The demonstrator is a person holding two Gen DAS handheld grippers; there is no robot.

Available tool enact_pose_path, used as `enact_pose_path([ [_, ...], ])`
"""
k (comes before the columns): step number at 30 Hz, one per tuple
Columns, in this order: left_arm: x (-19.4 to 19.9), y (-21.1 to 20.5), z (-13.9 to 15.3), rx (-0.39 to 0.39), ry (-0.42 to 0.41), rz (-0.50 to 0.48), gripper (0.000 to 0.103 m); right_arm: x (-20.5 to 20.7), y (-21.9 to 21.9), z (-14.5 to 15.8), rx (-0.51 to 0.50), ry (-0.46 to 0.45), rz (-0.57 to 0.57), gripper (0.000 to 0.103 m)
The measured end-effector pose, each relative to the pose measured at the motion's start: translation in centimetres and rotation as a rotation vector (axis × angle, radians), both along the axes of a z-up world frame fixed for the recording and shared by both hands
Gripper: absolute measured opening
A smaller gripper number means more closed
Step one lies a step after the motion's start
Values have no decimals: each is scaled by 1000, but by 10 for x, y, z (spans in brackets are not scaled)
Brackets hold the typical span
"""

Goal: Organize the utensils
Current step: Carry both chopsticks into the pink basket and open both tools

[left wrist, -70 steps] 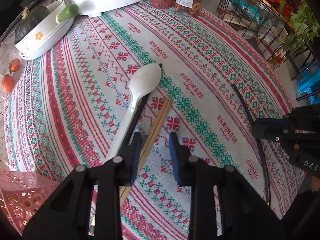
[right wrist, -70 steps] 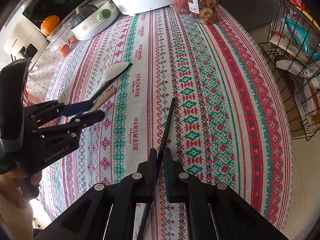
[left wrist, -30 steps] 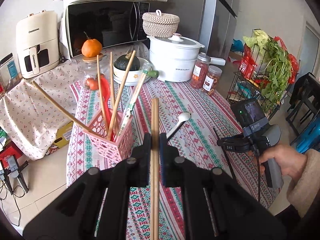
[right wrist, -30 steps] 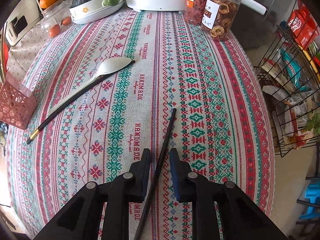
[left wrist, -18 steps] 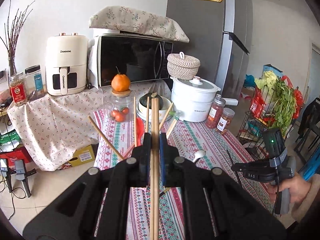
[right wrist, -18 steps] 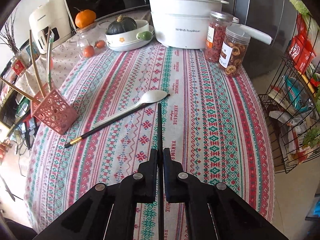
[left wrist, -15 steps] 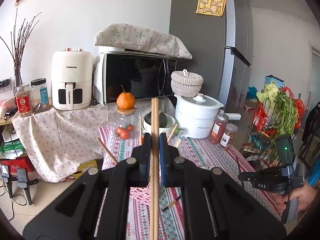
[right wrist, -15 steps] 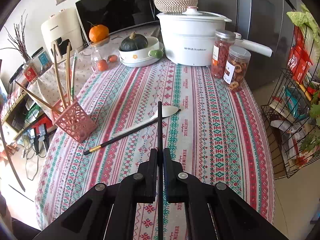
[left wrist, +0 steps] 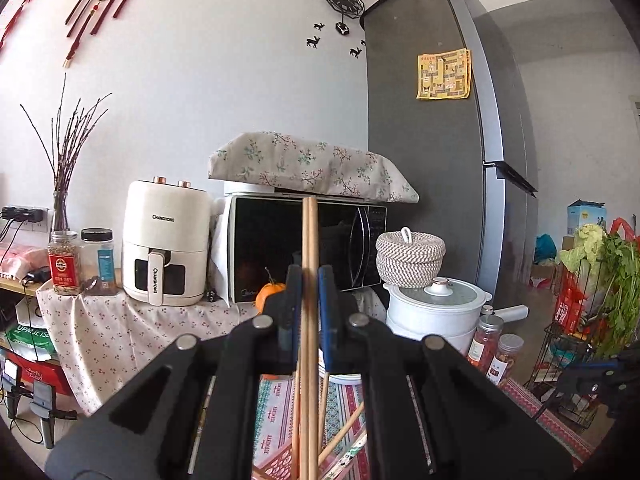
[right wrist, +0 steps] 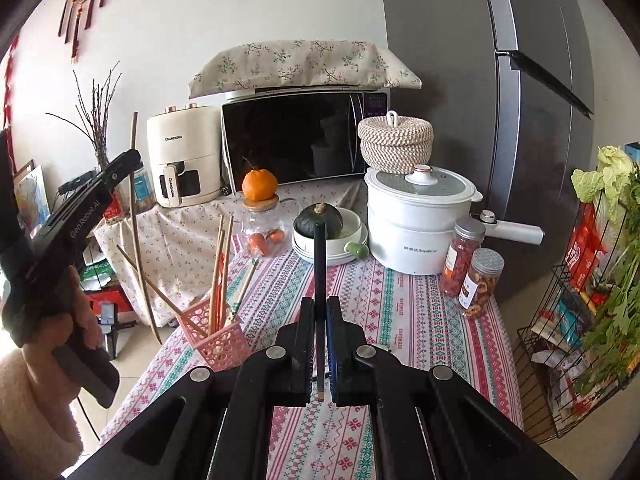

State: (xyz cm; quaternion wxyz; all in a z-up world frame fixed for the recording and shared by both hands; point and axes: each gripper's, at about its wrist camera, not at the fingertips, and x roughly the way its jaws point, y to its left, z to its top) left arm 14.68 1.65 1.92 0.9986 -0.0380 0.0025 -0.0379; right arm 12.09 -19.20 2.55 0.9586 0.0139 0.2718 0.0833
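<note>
Both chopsticks have left the tabletop [right wrist: 420, 320] since the earlier frames. At centre frame the wooden chopstick [left wrist: 309, 264] stands clamped between the left gripper [left wrist: 309, 280] fingers; the black chopstick [right wrist: 319, 280] is pinched by the right gripper [right wrist: 319, 316] fingers. Lower left in the right view, the pink basket [right wrist: 216, 340] holds more chopsticks, near the table's edge.

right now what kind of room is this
Most likely a home kitchen or dining corner: a microwave and air fryer sit against the wall, a tall fridge stands beside them, and a cooking pot is on the table.
</note>
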Motion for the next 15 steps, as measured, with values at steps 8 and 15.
enact_pose_path([
  [8,29,3,-31,-42,11,64,9,5,11,11,43,6,57,5],
  [15,44,11,-56,-73,103,64,10,7,22,9,43,10,76,5],
])
